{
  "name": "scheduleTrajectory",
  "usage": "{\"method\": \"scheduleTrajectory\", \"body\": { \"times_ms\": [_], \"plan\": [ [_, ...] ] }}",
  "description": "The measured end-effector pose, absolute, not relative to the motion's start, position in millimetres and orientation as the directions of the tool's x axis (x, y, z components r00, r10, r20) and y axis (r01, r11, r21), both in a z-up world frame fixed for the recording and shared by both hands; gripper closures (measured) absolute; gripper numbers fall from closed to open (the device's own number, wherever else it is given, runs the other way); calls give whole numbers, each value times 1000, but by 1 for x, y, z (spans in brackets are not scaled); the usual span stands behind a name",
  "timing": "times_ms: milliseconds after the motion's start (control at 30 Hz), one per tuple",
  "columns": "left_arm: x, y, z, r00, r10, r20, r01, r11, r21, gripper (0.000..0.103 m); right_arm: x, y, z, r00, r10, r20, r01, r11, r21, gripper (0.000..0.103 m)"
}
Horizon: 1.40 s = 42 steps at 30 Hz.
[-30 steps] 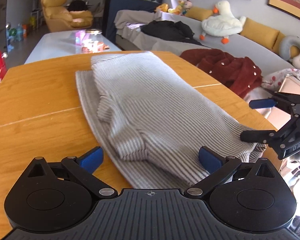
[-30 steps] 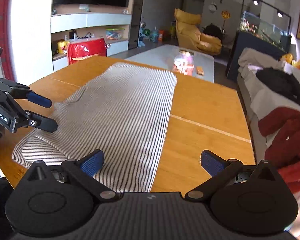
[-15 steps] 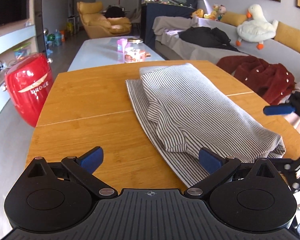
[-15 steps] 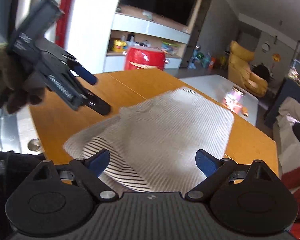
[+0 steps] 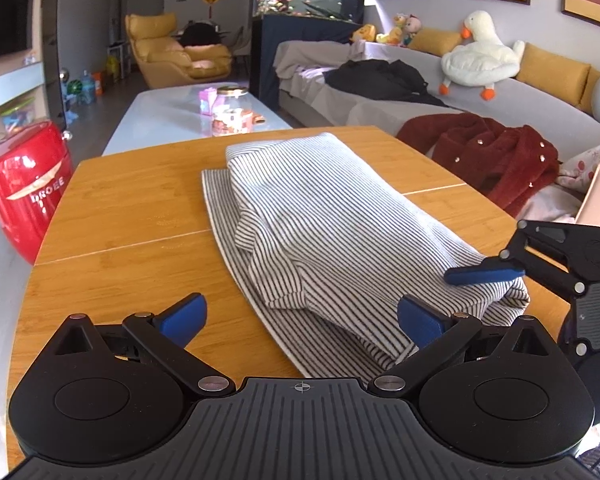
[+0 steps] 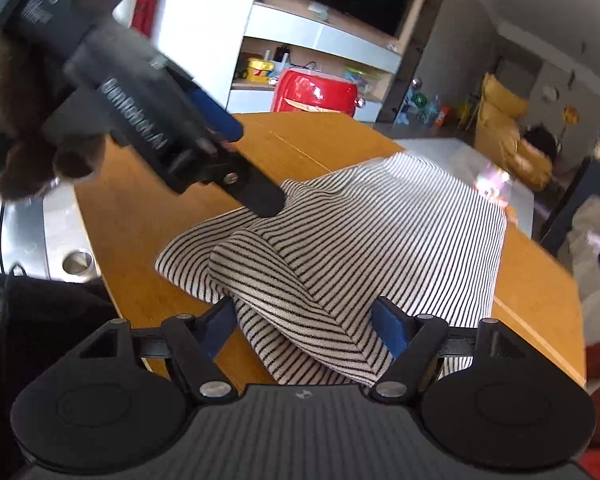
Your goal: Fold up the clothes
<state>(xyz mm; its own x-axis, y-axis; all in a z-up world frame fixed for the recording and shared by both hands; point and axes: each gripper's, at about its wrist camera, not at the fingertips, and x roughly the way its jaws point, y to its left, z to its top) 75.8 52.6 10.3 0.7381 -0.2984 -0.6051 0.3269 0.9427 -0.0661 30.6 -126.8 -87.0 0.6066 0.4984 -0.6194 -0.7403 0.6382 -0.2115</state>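
Note:
A black-and-white striped garment (image 5: 332, 224) lies partly folded on the wooden table (image 5: 132, 216); it also shows in the right wrist view (image 6: 372, 232). My left gripper (image 5: 300, 316) is open, hovering over the near edge of the garment, empty. My right gripper (image 6: 304, 326) is open with a bunched fold of the striped garment between its fingers at the near corner. In the left wrist view the right gripper (image 5: 496, 276) sits at the garment's right corner. In the right wrist view the left gripper (image 6: 236, 160) hangs above the garment's left side.
A red appliance (image 5: 20, 188) stands left of the table. A white coffee table with a jar (image 5: 228, 110) lies beyond. A grey sofa with a dark red coat (image 5: 488, 152) and a plush duck (image 5: 480, 60) runs along the right.
My right gripper has moved down and forward onto the garment's near corner, so the fabric now lies between its fingers. My left gripper has shifted slightly right over the garment's edge.

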Motion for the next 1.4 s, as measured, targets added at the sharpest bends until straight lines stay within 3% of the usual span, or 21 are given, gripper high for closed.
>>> {"method": "scheduleTrajectory", "body": {
  "times_ms": [200, 467, 633, 767, 833, 933, 1167, 1233, 1300, 1400],
  "plan": [
    [72, 57, 12, 735, -313, -602, 342, 937, -70, 0, 64, -149, -77, 524, 562, -640, -693, 718, 63, 30],
    [52, 70, 17, 710, -374, -597, 423, 904, -63, 0, 74, -163, -80, 496, 595, -633, -674, 723, 151, 30],
    [50, 57, 2, 659, -376, -652, 489, 872, -8, 0, 77, -163, -81, 493, 609, -621, -674, 719, 170, 30],
    [63, 39, -16, 649, -341, -680, 496, 867, 39, 0, 62, -156, -78, 526, 580, -622, -710, 702, 53, 29],
    [72, 34, -19, 676, -294, -676, 456, 887, 71, 0, 44, -148, -78, 584, 541, -605, -732, 674, -104, 22],
    [81, 41, -14, 673, -327, -663, 434, 901, -3, 0, 19, -142, -87, 673, 475, -567, -716, 611, -339, 18],
    [98, 51, -9, 663, -378, -646, 394, 910, -129, 0, 31, -127, -113, 815, 357, -457, -579, 547, -605, 18],
    [99, 53, -9, 665, -382, -642, 388, 911, -140, 0, 42, -120, -116, 818, 352, -454, -575, 526, -627, 32],
    [100, 55, -9, 668, -385, -637, 383, 912, -150, 0, 53, -114, -115, 800, 351, -486, -599, 515, -614, 60],
    [99, 65, -4, 670, -412, -617, 381, 905, -190, 0, 60, -107, -115, 794, 344, -502, -608, 494, -622, 64]
  ]
}}
